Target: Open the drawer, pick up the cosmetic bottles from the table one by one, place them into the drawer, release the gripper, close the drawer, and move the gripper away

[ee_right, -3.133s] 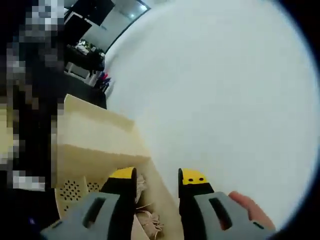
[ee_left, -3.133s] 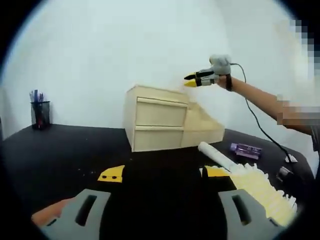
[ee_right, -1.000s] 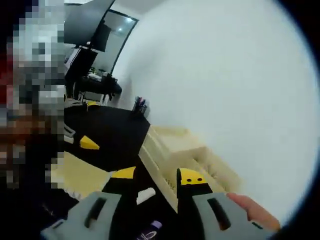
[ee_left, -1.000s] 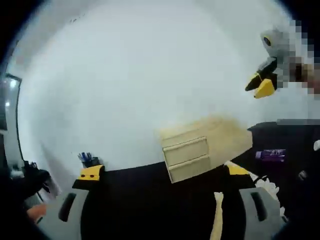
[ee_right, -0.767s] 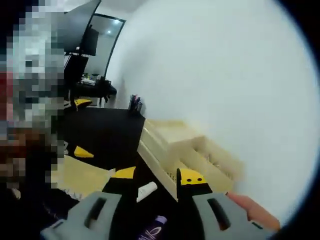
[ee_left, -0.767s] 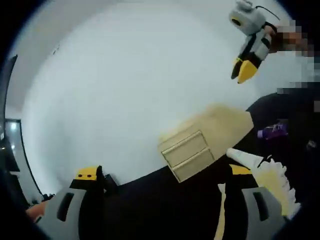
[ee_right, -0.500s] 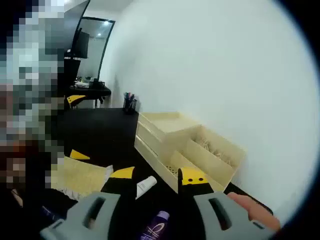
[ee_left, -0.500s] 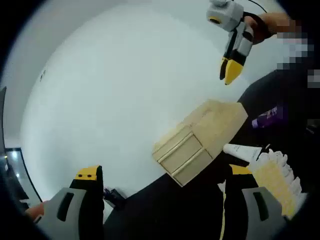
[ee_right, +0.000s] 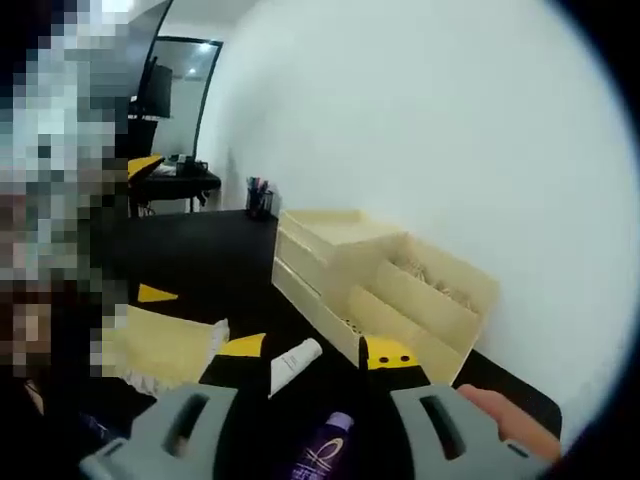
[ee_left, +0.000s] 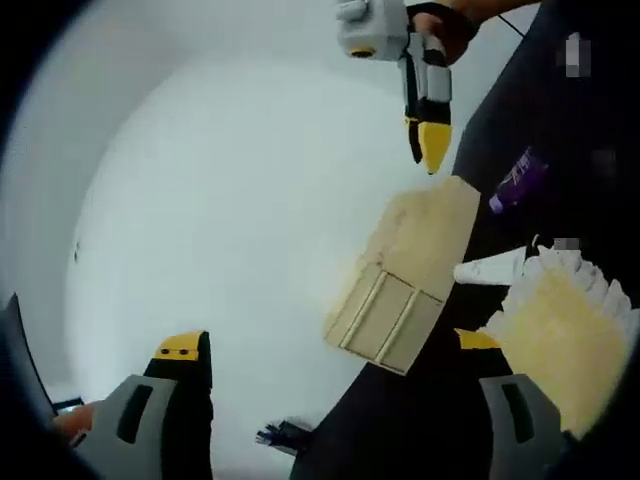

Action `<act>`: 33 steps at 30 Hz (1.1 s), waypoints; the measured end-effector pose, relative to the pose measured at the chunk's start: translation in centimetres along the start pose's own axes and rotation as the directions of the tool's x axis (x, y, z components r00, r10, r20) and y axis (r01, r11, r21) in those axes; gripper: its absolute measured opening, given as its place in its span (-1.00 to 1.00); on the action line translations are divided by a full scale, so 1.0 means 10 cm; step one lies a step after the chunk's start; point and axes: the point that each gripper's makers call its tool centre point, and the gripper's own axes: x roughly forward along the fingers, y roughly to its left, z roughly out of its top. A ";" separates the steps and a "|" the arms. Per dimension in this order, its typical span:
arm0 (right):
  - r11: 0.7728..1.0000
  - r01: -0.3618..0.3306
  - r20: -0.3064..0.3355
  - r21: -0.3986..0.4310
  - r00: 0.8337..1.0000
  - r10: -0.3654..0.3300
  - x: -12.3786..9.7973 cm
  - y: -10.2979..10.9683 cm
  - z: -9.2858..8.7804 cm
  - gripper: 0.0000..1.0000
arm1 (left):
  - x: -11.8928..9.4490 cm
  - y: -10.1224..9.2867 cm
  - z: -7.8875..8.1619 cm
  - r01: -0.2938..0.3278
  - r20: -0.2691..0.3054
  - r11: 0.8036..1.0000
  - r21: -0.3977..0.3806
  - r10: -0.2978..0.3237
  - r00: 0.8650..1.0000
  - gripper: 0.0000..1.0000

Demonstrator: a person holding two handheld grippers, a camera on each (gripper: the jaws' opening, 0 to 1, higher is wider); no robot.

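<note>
In the right gripper view, the right tongs (ee_right: 305, 352) are hovering with jaws apart and nothing between them, low in the frame. The purple bottle (ee_right: 325, 447) is lying between them at the bottom centre on the black tabletop (ee_right: 200, 260), and the white tube (ee_right: 294, 363) is lying just above it. The drawer unit (ee_right: 335, 262) is sitting mid-frame with its drawers looking shut. In the left gripper view, the left tongs (ee_left: 330, 345) are gaping wide and empty near the bottom, while a yellow cloth (ee_left: 565, 325) is showing at the right. Both bottles are probably light, rigid and smooth, so gripping across the body's middle looks safest; the tube may squash slightly.
</note>
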 end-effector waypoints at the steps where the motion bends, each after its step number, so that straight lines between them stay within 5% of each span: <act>1: 1.000 -0.002 0.002 0.006 1.000 0.002 0.00 0.00 -0.01 -0.37 | 0.02 0.01 0.00 0.001 0.005 1.000 -0.001 -0.001 1.000 0.83; 13: 0.992 0.097 0.020 0.085 0.995 -0.099 0.10 -0.12 0.06 -0.36 | 0.21 -0.13 -0.12 0.025 0.002 0.996 -0.087 -0.025 1.000 0.75; 20: 0.983 0.157 -0.016 0.097 0.988 -0.156 0.20 -0.30 0.10 -0.35 | 0.27 -0.17 -0.29 0.033 -0.001 0.974 -0.222 -0.034 0.999 0.73; 26: 0.978 0.114 -0.066 0.173 0.992 -0.104 0.39 -0.24 0.00 -0.36 | 0.24 -0.29 -0.43 0.073 -0.019 0.950 -0.302 -0.082 0.996 0.71; 33: 0.980 0.127 -0.123 0.152 0.986 -0.109 0.73 -0.18 -0.09 -0.39 | 0.23 -0.44 -0.47 0.109 -0.026 0.929 -0.353 -0.126 0.992 0.70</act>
